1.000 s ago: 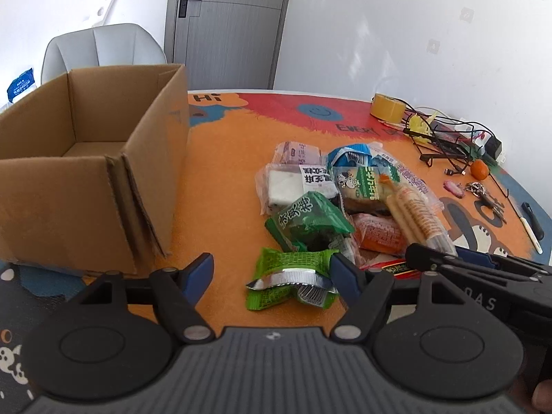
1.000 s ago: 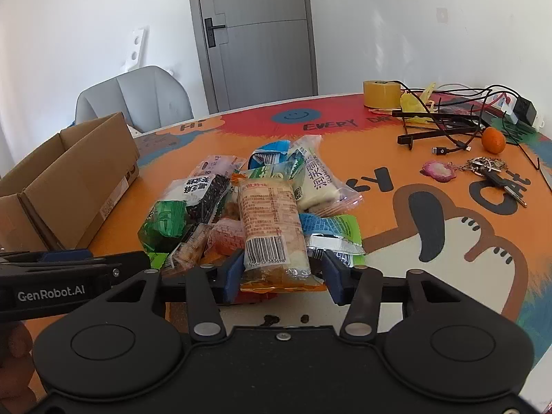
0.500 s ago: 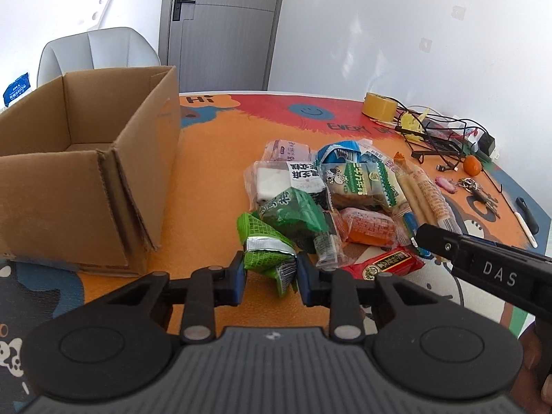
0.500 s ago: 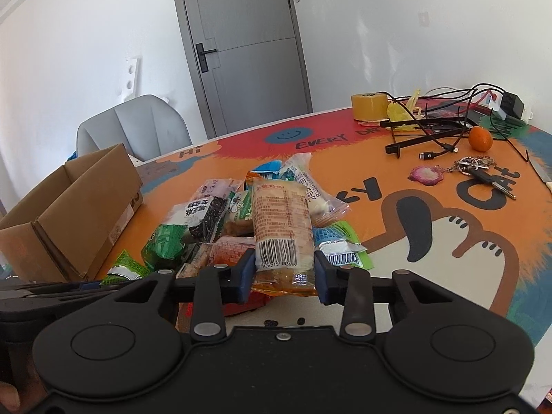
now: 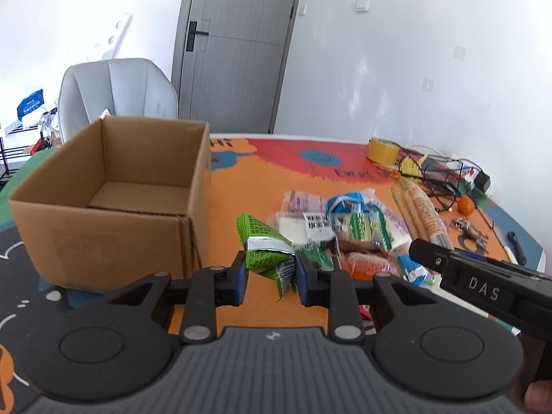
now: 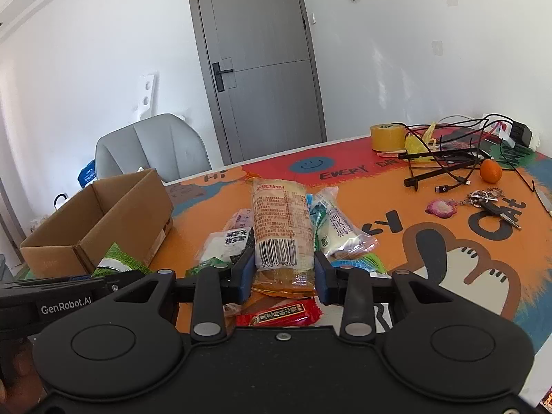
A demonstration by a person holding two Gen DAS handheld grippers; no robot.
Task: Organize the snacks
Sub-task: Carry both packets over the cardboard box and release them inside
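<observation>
Sitting open on the colourful printed table mat (image 5: 262, 186) is the brown cardboard box (image 5: 114, 200). I am holding a long orange-tan bread packet (image 6: 281, 231) clamped in my right gripper (image 6: 284, 276), raised over the snack pile (image 5: 348, 227). My left gripper (image 5: 270, 272) is pinching a small green foil snack packet (image 5: 265, 248) just beside the box.

My left gripper (image 5: 269, 277) is matte black with blue pads (image 5: 239, 277), silver pivot screws and a ribbed grey housing; my right gripper (image 6: 282, 276) reads "DAS" along its side.
</observation>
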